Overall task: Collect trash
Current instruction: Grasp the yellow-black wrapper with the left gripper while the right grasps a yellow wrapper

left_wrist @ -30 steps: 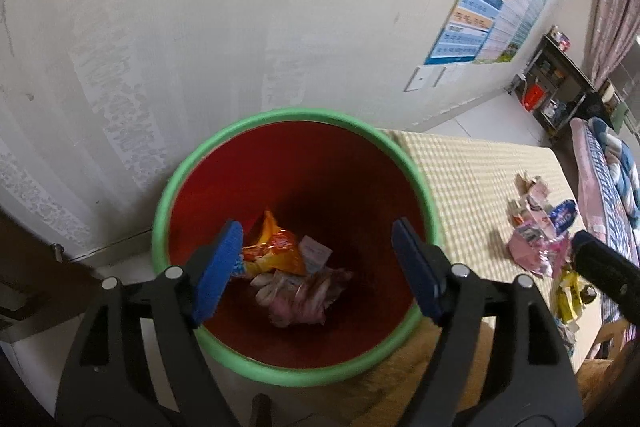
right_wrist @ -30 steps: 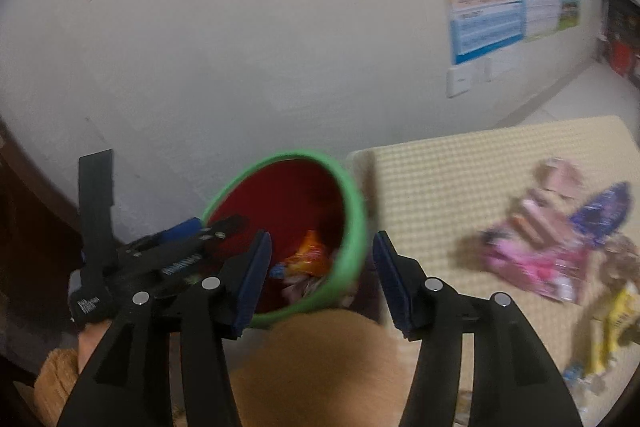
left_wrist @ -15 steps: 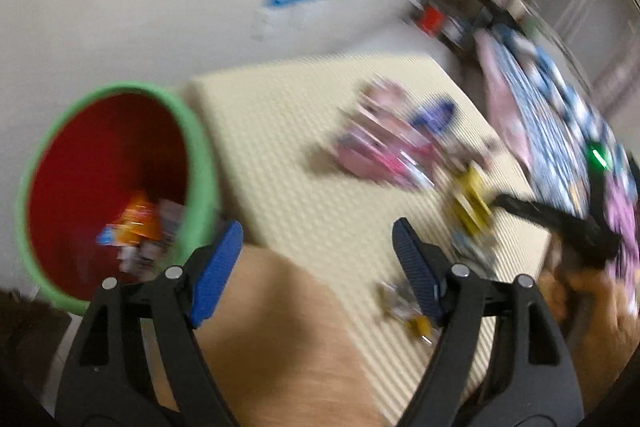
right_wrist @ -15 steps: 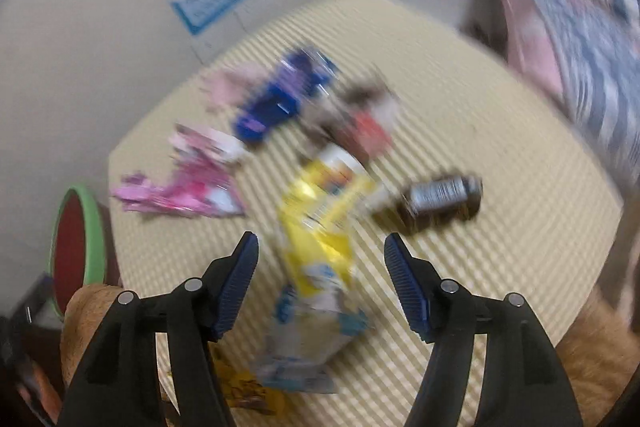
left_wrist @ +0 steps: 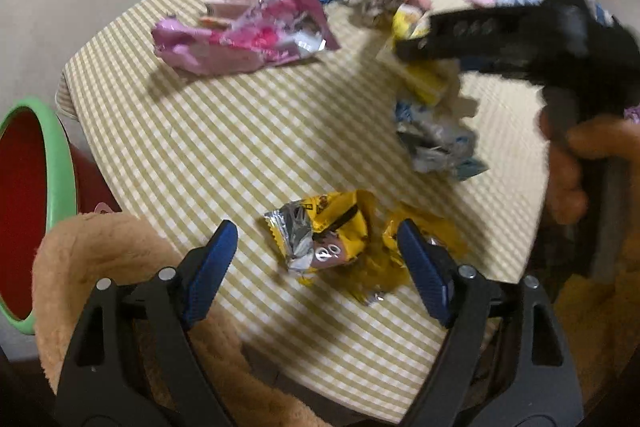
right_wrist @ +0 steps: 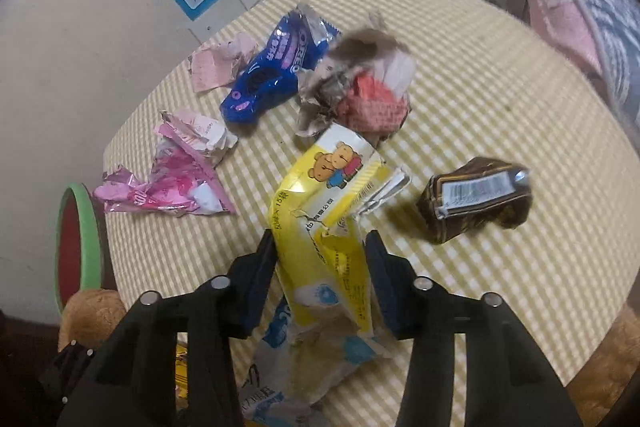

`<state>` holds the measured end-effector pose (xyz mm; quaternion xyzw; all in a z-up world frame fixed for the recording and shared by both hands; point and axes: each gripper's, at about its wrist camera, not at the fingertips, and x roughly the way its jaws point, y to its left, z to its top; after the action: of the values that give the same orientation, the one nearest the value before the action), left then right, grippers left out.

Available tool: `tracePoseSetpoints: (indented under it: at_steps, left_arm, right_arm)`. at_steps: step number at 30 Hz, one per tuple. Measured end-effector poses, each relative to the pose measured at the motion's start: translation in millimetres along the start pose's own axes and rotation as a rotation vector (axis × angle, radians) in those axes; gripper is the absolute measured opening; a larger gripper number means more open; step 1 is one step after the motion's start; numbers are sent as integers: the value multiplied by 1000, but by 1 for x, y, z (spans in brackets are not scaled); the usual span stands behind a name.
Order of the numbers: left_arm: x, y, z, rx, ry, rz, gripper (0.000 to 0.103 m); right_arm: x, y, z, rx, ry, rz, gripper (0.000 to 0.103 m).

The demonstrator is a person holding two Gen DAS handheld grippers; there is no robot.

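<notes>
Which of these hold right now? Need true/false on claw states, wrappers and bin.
1. The right claw closes around the yellow bear wrapper. True.
2. The left claw grips the yellow snack wrapper. False: it is open, the wrapper lies between its fingers on the table.
3. The blue cookie wrapper is in the bin. False: it lies on the table.
4. The bin has a green rim. True.
</notes>
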<state>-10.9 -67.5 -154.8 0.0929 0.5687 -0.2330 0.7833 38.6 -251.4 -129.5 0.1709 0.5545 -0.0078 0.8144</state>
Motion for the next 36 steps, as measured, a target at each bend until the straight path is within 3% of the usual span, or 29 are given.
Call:
tracePoseSetpoints:
  at_steps: [1, 2, 4, 5, 7, 13, 19, 23, 25, 28, 29, 30, 32, 36]
  left_arm:
    - [4, 1, 0, -6, 9, -7, 68]
    - [8, 3, 1, -20, 23, -21, 56]
    - [11, 5, 1, -34, 31, -36, 47]
    - [10, 6, 1, -37, 21, -48, 44]
    - [6, 6, 1, -36, 8, -64, 26]
    - [-9, 14, 2, -75, -43, -73, 26]
    - [-46, 28, 6, -125, -174, -49, 26]
    - [-72, 38, 11, -150, -250, -24, 26]
    - [-78, 40, 12, -154, -270, -17, 26]
    - [-81, 41, 16, -157, -284, -7, 26]
    - [-81, 42, 17, -160, -286, -4, 26]
    - [-82, 42, 15, -162, -288, -3, 26]
    - [-83, 43, 15, -168, -292, 1, 26]
    - [-86, 48, 14, -184, -301, 3, 26]
  right_arm:
    - [-1, -1, 0, 6, -3, 5, 37]
    - [-4, -3, 0, 15, -8, 22, 24]
    - [-6, -5, -1, 27, -8, 39, 17]
    - [-8, -6, -1, 28, -14, 40, 16]
    - [-15, -9, -5, 33, -22, 49, 16]
    - [-31, -6, -7, 54, -52, 104, 15]
    - [-69, 13, -8, 8, -160, 166, 10]
    - [-85, 29, -10, -58, -209, 164, 8]
    - [-78, 33, -10, -79, -184, 133, 10]
    - [-62, 31, -13, -68, -98, 164, 11]
    - [-58, 31, -14, -70, -75, 153, 18]
    - [-58, 29, -16, -71, -76, 139, 37]
    - [-57, 30, -17, -93, -66, 123, 59]
    - [-49, 36, -22, -127, -33, 124, 59]
